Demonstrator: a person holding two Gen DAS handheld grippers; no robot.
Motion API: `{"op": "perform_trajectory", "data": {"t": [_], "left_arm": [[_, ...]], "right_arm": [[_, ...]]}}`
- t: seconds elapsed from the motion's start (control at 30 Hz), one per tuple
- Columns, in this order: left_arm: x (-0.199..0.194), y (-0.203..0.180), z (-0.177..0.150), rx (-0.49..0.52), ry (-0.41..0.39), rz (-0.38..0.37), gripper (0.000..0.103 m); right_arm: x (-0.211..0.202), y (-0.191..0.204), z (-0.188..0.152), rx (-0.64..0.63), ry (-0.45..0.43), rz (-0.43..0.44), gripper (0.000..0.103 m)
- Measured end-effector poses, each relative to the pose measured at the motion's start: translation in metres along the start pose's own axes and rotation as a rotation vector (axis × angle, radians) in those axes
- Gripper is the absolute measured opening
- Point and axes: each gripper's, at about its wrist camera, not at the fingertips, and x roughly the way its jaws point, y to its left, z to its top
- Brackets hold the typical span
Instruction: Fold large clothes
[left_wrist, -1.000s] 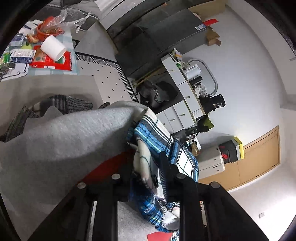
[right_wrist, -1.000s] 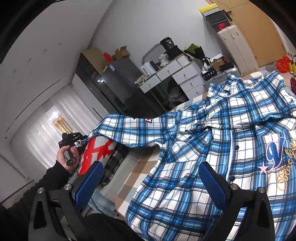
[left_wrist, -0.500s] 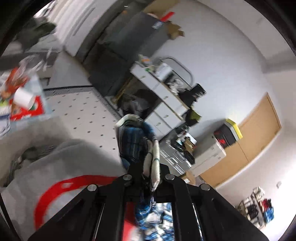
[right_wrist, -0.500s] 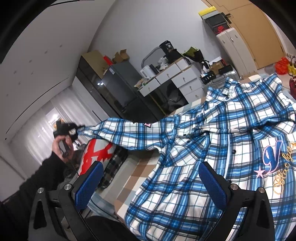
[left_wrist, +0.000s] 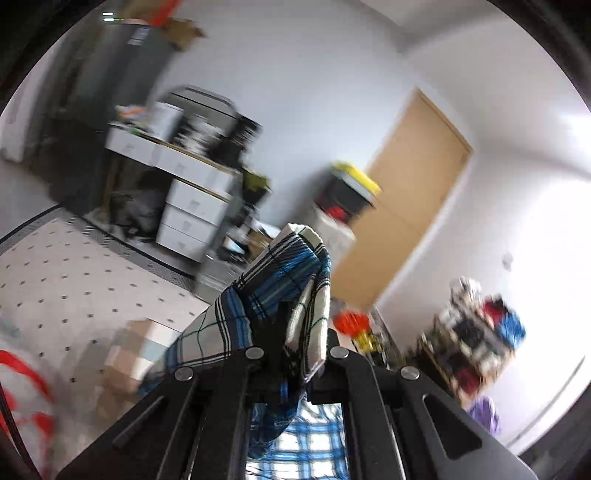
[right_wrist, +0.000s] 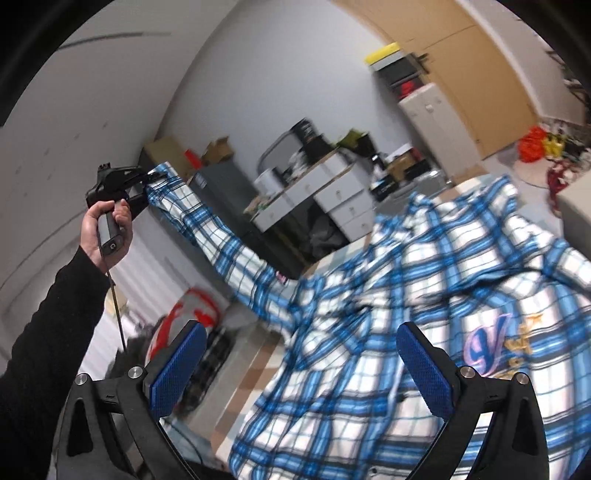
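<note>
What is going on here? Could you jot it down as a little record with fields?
activity: folding a large piece of clothing
clothing: blue and white plaid shirt, spread out, with embroidered lettering on the front
left hand-held gripper: shut on the sleeve, lifted high and stretched out from the shirt
right hand-held gripper: open, hovering over the shirt, holding nothing
person: left hand on the gripper handle, black sleeve
picture quality: blurred

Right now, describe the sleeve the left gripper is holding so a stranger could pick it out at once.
Start at the blue-and-white plaid shirt spread across the table. From its body one long sleeve rises up and away to the left gripper, shut on the cuff. It is the only part of the shirt lifted off the table and pulled taut; the rest lies rumpled.
</note>
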Motion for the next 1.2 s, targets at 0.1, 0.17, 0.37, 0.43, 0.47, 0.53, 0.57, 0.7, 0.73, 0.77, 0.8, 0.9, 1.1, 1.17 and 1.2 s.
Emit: {"op": "perform_trajectory", "data": {"t": [0.1,0.17,0.37,0.43,0.47,0.53,0.57,0.7,0.73,0.77,0.8,0.9,1.1,1.17,1.2], "left_arm": [[0.050,-0.037,-0.038,0.054,0.108,-0.057,0.001],[0.088,-0.059,-0.076,0.090,0.194,-0.116,0.001],[0.181,-0.080,-0.190,0.112,0.438,-0.278,0.001],[0.200,-0.086,-0.228,0.126,0.518,-0.287,0.001],[0.212,-0.089,-0.248,0.137,0.560,-0.286,0.001],[0.230,-0.092,-0.287,0.139,0.653,-0.308,0.001],[0.235,-0.097,-0.298,0.148,0.679,-0.307,0.001],[0.239,-0.120,-0.331,0.240,0.779,-0.311,0.001],[0.236,-0.122,-0.334,0.245,0.798,-0.325,0.006],[0.232,-0.127,-0.330,0.249,0.825,-0.321,0.010],[0.236,-0.129,-0.321,0.241,0.845,-0.330,0.021],[0.222,-0.130,-0.295,0.279,0.861,-0.383,0.059],[0.162,-0.070,-0.234,0.381,0.675,-0.364,0.077],[0.164,-0.035,-0.226,0.383,0.648,-0.245,0.084],[0.165,-0.012,-0.222,0.369,0.650,-0.179,0.084]], "right_arm": [[-0.014,-0.009,0.010,0.022,-0.051,-0.025,0.103],[-0.024,-0.015,0.016,0.035,-0.089,-0.046,0.103],[-0.063,-0.034,0.030,0.028,-0.260,-0.112,0.103],[-0.077,-0.043,0.033,0.045,-0.312,-0.112,0.103],[-0.082,-0.047,0.035,0.060,-0.331,-0.114,0.103],[-0.087,-0.055,0.037,0.100,-0.351,-0.114,0.103],[-0.090,-0.059,0.038,0.132,-0.360,-0.111,0.103],[-0.097,-0.059,0.040,0.164,-0.394,-0.072,0.103],[-0.097,-0.057,0.040,0.151,-0.399,-0.069,0.103],[-0.098,-0.055,0.041,0.137,-0.401,-0.069,0.103],[-0.096,-0.051,0.041,0.111,-0.392,-0.072,0.103],[-0.088,-0.043,0.041,0.079,-0.354,-0.078,0.103],[-0.078,-0.032,0.036,0.028,-0.323,-0.078,0.103],[-0.076,-0.030,0.035,0.023,-0.318,-0.079,0.103],[-0.074,-0.029,0.034,0.022,-0.314,-0.078,0.103]]}}
